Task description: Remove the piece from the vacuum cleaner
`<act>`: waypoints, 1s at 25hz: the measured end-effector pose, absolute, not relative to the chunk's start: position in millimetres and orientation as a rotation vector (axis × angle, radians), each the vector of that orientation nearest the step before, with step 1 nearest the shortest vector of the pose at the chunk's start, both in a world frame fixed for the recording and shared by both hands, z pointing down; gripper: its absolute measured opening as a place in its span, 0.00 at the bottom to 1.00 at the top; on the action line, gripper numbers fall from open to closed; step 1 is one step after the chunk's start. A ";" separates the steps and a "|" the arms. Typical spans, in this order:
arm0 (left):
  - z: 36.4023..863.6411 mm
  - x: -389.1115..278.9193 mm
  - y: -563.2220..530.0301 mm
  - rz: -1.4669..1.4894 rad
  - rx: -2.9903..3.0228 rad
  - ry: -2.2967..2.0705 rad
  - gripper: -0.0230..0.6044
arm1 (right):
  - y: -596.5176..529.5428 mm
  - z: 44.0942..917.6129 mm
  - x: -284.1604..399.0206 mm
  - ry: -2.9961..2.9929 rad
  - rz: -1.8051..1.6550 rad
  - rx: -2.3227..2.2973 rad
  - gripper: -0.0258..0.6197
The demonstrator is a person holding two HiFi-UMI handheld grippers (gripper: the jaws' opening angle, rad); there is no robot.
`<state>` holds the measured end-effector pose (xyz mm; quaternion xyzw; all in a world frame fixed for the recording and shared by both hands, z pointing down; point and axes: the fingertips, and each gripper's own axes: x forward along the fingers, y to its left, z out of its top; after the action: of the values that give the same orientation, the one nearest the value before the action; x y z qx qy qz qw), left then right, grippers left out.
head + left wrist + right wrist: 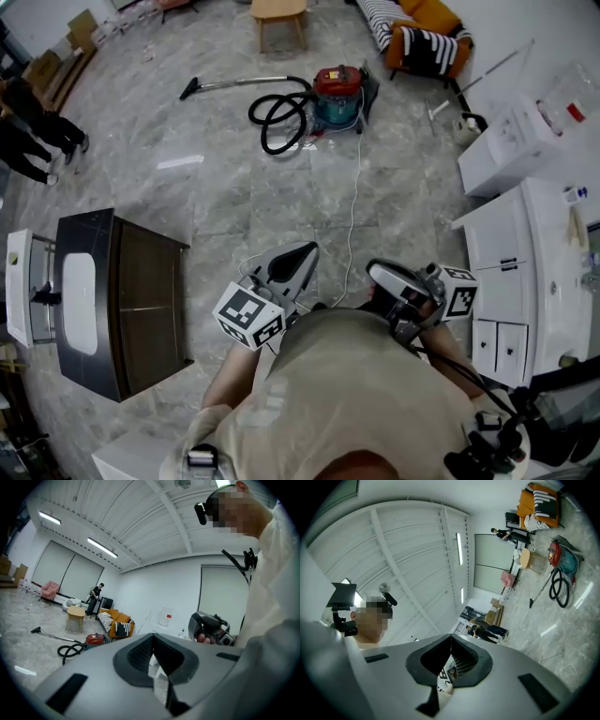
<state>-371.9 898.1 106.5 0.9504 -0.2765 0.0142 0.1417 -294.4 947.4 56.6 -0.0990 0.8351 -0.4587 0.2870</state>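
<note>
Vacuum cleaner (337, 94) sits far off; left tool (294, 261), right tool (382, 274) closed, empty. Rigid wand (246, 83) probably light; grip near hose (277, 117).

12 o'clock: vacuum cleaner (337, 94) hose joints too small to resolve. 1 o'clock: sofa (422, 33) cropped by top edge. 10 o'clock: bystander (28, 122) cropped left.

Head view: cam set above the person (356, 394), aimed steeply down at the floor (234, 187); the vacuum cleaner (337, 94) is seen far off, near the top edge. Left gripper view: cam held close to the person, faced approx. level across the room. Right gripper view: cam tipped up and apparently rolled sideways, so mostly ceiling (403, 550) is taken in. Vacuum cleaner and sofa (117, 623) are shared by all three, small in each.
</note>
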 end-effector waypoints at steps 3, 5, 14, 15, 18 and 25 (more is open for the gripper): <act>109.0 -366.6 894.5 0.069 2.747 -0.807 0.04 | 943.3 56.7 -291.8 2.228 -1.225 -0.263 0.04; 110.3 -360.9 893.3 0.092 2.750 -0.795 0.04 | 940.3 57.1 -289.2 2.225 -1.223 -0.255 0.04; 106.1 -303.9 882.4 0.119 2.751 -0.714 0.04 | 918.6 51.8 -236.4 2.212 -1.145 -0.153 0.04; 105.7 -295.2 877.6 0.122 2.745 -0.715 0.04 | 915.2 49.9 -228.7 2.224 -1.133 -0.141 0.04; 101.8 -264.9 862.5 0.137 2.753 -0.707 0.04 | 902.2 47.3 -204.6 2.257 -1.117 -0.105 0.04; 91.2 -188.2 838.2 0.171 2.808 -0.731 0.04 | 870.7 39.9 -144.8 2.467 -0.968 -0.052 0.04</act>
<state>-188.2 838.2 91.2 0.9594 -0.2497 0.0584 0.1175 -144.8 870.7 39.9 -0.0190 0.9027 -0.3544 0.2431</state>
